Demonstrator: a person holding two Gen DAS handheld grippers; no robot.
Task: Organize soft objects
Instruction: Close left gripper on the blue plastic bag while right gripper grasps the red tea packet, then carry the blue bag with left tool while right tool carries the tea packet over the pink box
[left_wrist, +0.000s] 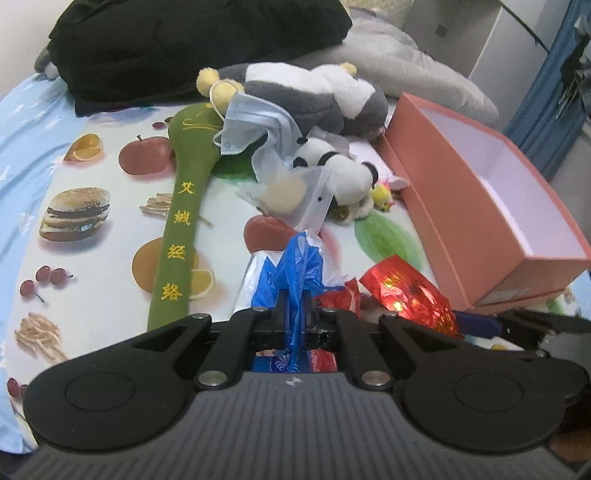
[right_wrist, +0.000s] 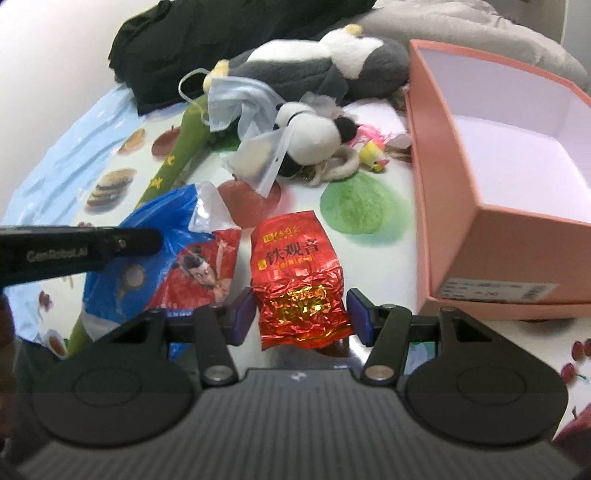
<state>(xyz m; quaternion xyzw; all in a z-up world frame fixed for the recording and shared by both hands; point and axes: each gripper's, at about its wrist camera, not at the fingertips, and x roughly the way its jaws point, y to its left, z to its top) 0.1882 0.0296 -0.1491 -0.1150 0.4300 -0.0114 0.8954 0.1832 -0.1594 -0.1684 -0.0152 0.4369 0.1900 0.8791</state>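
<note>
My left gripper (left_wrist: 294, 310) is shut on a blue and white plastic bag (left_wrist: 295, 273), which also shows in the right wrist view (right_wrist: 162, 243). My right gripper (right_wrist: 301, 317) is open, its fingers on either side of a red foil tea packet (right_wrist: 299, 280) that lies on the cloth; the packet also shows in the left wrist view (left_wrist: 406, 291). Beyond lie a panda plush (right_wrist: 314, 140), a grey and white plush (right_wrist: 321, 66), a blue face mask (right_wrist: 229, 103) and a green padded stick (left_wrist: 177, 229).
An open pink box (right_wrist: 480, 155) stands at the right, empty inside. A black garment (left_wrist: 184, 48) and a grey pillow (left_wrist: 406, 62) lie at the back. A small yellow chick toy (right_wrist: 373, 157) sits by the box. The fruit-print cloth (left_wrist: 92, 221) covers the surface.
</note>
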